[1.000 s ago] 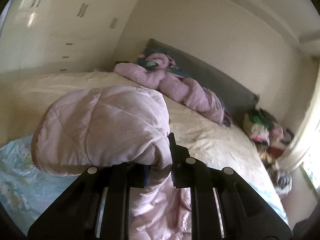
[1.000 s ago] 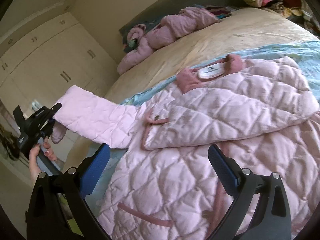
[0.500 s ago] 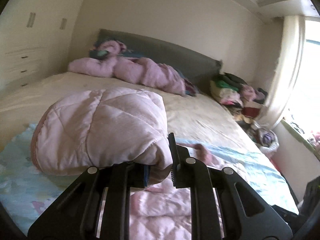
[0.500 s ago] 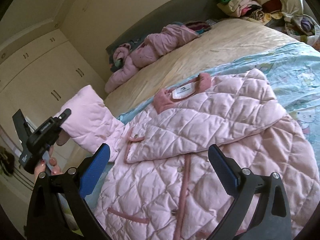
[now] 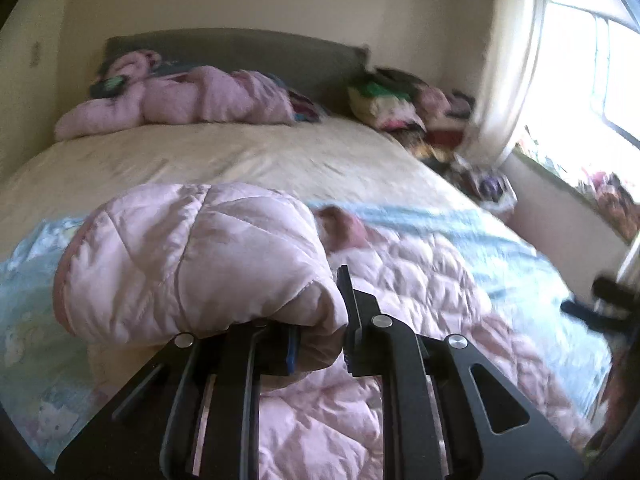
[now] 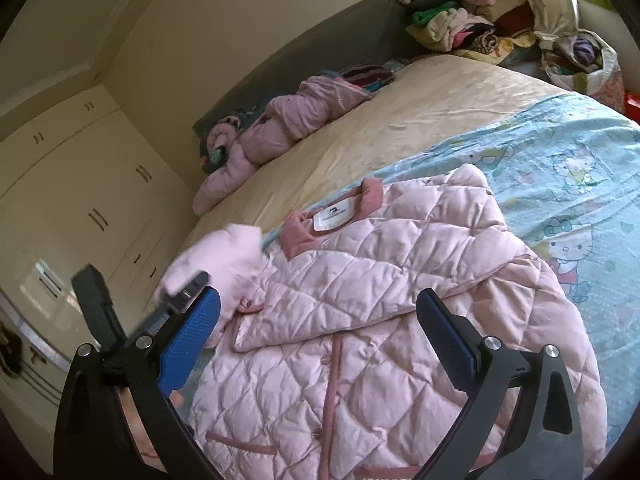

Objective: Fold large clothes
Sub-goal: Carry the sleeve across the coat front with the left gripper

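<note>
The left gripper (image 5: 318, 332) pointed downward toward the bed (image 5: 248, 160), its jaws clenched on the cuff end of a sleeve (image 5: 192, 264) of the pink quilted jacket (image 6: 360, 320). The sleeve bulged up and ahead of the jaws, doubled over so its rounded fold faced away from the tool, and it hung above the jacket's body. In the right wrist view this gripper (image 6: 172, 308) appeared blurred at the jacket's left edge, with the pale sleeve (image 6: 224, 256) lifted just beyond it.

The right gripper (image 6: 316, 332) was also tilted down over the jacket, its two blue-padded fingers (image 6: 188, 336) spread wide with nothing pinched; the quilted fabric lay below and between them, not touched as far as could be seen.

The jacket lay flat on a light blue cartoon-print sheet (image 6: 560, 168), directly ahead of and under both tools. Its long axis ran away from the right gripper, hem nearest, darker pink collar (image 6: 332, 216) and white label farthest, pointing toward the headboard (image 5: 240, 52). One sleeve was already folded across the chest.

One jacket was being worked; one more pink garment (image 6: 280, 136) lay crumpled far ahead by the headboard, and one heap of mixed clothes (image 6: 472, 20) sat beyond the bed's far right corner.
</note>
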Available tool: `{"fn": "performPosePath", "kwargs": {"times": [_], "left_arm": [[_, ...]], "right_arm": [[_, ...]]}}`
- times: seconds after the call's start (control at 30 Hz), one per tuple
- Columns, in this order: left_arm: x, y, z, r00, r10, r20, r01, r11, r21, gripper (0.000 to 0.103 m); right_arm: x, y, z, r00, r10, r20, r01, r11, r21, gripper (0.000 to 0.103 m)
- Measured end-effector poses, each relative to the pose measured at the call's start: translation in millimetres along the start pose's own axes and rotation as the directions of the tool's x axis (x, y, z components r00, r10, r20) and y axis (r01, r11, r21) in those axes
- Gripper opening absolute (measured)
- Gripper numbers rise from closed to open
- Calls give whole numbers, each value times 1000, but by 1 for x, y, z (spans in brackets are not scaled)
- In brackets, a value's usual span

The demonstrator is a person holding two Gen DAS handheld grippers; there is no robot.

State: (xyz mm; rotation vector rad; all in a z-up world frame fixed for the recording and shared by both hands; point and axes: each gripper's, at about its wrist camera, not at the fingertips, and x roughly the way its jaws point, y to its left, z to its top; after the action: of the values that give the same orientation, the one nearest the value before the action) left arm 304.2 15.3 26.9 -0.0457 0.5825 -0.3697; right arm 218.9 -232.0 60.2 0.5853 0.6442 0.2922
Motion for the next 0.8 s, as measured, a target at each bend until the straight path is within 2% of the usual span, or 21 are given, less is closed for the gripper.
{"fn": "performPosePath", "kwargs": {"times": [0.1, 0.27, 0.37, 0.53, 0.67, 0.8], "left_arm": [[20, -17, -14, 998, -5, -57, 10, 997, 78, 13], [58, -38, -43, 979, 3, -206, 36, 982, 185, 15], [71, -52, -60, 968, 41, -246, 36, 953, 300, 17], [67, -49, -66, 965, 10, -263, 71, 953, 295, 25], [63, -52, -65, 965, -39, -259, 112, 955, 276, 49], [65, -56, -68, 963, -40, -265, 117, 952, 283, 50]], "right_arm": [[-2, -9, 0, 1000, -9, 6, 9, 1000, 29, 98], [-2, -21, 1, 1000, -27, 8, 27, 997, 66, 98], [-3, -26, 0, 999, -37, 11, 36, 996, 78, 98], [-6, -36, 0, 998, -55, 17, 53, 993, 107, 98], [-7, -40, 1, 998, -64, 14, 62, 991, 120, 98], [4, -33, 10, 999, -29, -28, 32, 992, 119, 98]]}}
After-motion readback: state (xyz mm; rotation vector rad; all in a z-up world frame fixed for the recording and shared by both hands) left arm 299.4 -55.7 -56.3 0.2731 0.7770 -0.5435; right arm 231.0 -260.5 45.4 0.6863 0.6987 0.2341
